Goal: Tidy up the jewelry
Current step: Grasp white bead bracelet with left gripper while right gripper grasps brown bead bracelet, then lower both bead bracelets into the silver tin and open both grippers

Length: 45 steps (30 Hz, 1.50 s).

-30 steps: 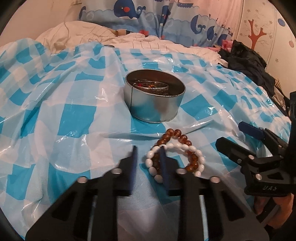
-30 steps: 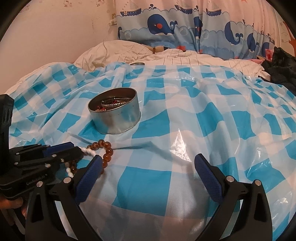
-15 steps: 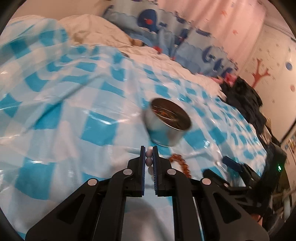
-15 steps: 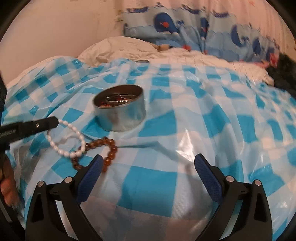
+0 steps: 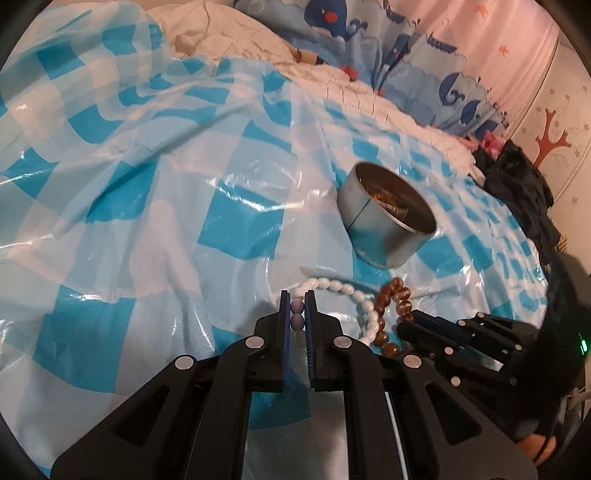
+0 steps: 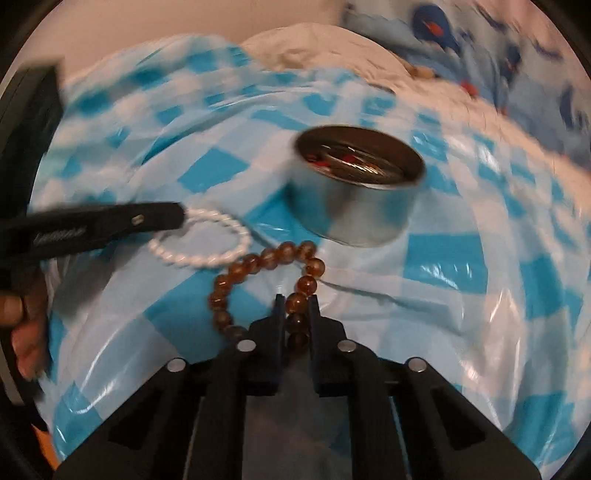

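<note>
My left gripper (image 5: 296, 308) is shut on a white bead bracelet (image 5: 343, 291) and holds it just above the checked cloth; it also shows in the right wrist view (image 6: 207, 240). My right gripper (image 6: 296, 310) is shut on a brown bead bracelet (image 6: 258, 264), which trails out ahead of the jaws; it also shows in the left wrist view (image 5: 397, 295). A round silver tin (image 5: 388, 214) with jewelry inside stands just beyond both bracelets, also in the right wrist view (image 6: 354, 188).
A blue-and-white checked plastic cloth (image 5: 184, 184) covers the bed. White bedding (image 5: 240, 40) and a whale-print curtain (image 5: 369, 33) lie behind. Dark clothes (image 5: 517, 181) are piled at the right edge.
My left gripper shut on the white bracelet and lifted it leftward. My right gripper moved in and shut on the brown bracelet.
</note>
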{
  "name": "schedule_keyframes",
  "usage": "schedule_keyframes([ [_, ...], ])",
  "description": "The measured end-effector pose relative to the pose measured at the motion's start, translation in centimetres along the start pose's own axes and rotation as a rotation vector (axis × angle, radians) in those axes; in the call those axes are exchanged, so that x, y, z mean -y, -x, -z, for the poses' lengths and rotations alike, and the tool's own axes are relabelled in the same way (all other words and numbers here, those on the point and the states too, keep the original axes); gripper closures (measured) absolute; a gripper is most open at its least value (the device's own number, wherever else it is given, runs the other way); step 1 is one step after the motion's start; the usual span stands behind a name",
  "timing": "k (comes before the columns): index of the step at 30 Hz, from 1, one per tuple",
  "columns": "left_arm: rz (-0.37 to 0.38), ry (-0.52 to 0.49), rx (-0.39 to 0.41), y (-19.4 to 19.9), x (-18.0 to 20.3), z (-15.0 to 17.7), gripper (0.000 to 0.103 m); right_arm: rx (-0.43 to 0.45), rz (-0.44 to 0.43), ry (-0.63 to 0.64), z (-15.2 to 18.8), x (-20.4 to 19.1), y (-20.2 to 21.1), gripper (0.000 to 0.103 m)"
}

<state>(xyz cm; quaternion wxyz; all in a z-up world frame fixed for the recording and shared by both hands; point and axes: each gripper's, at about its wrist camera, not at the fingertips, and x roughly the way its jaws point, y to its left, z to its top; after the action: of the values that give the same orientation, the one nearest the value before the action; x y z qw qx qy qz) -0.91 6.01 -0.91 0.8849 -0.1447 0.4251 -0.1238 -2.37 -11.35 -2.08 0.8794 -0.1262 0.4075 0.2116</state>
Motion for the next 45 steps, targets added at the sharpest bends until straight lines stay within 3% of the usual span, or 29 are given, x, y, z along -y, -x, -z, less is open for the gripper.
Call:
schedule_keyframes([
  [2, 0.019, 0.004, -0.001, 0.1, 0.0, 0.0, 0.097, 0.01, -0.056, -0.06, 0.2, 1.0, 0.5, 0.091],
  [7, 0.116, 0.042, 0.031, 1.1, -0.1, -0.3, 0.097, 0.071, -0.338, -0.43, 2.0, 7.0, 1.6, 0.091],
  [11, 0.162, 0.02, 0.067, 1.9, 1.1, -0.8, 0.097, 0.194, -0.443, -0.513, 2.1, 8.3, 3.4, 0.091],
  [19, 0.199, -0.032, 0.093, 3.2, 3.3, -1.7, 0.097, 0.328, -0.418, -0.447, 0.4, 7.8, 6.9, 0.091],
  [29, 0.23, -0.119, 0.109, 3.5, 7.3, -3.3, 0.097, 0.375, -0.399, -0.448, -1.1, 8.6, 8.1, 0.091],
  [38, 0.298, -0.113, 0.158, 3.0, 8.8, -8.3, 0.097, 0.437, -0.356, -0.422, -5.1, 10.1, 8.3, 0.091],
  [40, 0.279, -0.101, 0.146, 1.6, 8.6, -9.2, 0.097, 0.422, -0.307, -0.39, -6.3, 9.9, 7.3, 0.091],
  [41, 0.23, -0.089, 0.116, 0.4, 8.2, -9.5, 0.096, 0.395, -0.29, -0.376, -7.0, 9.8, 6.4, 0.091],
  [43, 0.132, -0.061, 0.067, -1.6, 7.1, -9.5, 0.096, 0.293, -0.263, -0.348, -8.0, 9.4, 3.4, 0.09],
  [45, 0.101, -0.026, 0.042, -2.4, 5.8, -9.2, 0.096, 0.216, -0.267, -0.347, -8.0, 9.3, 0.8, 0.09],
])
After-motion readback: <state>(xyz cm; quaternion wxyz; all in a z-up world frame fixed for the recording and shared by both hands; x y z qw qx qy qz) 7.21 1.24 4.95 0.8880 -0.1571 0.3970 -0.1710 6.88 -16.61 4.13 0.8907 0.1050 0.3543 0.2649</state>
